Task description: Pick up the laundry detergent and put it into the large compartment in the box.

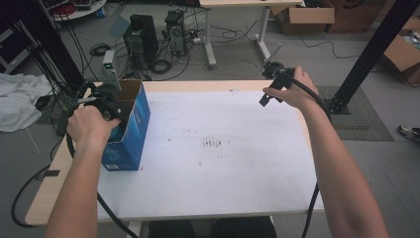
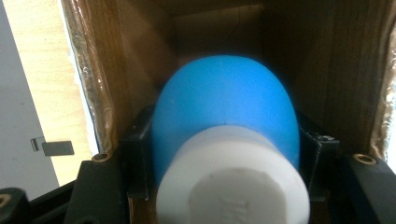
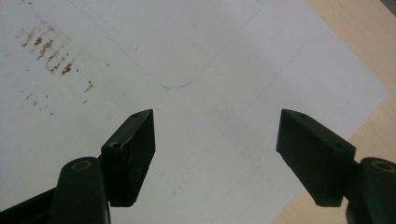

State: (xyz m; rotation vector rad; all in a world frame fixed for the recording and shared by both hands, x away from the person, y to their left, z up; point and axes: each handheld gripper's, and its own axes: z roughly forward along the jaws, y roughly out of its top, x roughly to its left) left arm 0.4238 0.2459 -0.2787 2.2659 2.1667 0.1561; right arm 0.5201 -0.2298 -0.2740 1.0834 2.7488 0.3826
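Left gripper (image 2: 224, 154) fingers clamping blue-and-white bottle (image 2: 226, 121) inside open blue box (image 1: 130, 126), right gripper (image 3: 217, 154) fingers spread wide, empty

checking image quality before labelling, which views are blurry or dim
Left gripper view: the blue bottle with a white cap is soft, too close to focus, and the brown cardboard box interior is dim. Right gripper view: evenly lit, jaws sharp. High view: slightly soft, corners dark.

White mat (image 1: 223, 163) with brown stains (image 1: 213, 144) covers wooden table (image 1: 44, 198). Computer towers (image 1: 141, 37), tangled cables on floor behind. Cardboard boxes (image 1: 302, 15) far right. White cloth (image 1: 17, 99) left.
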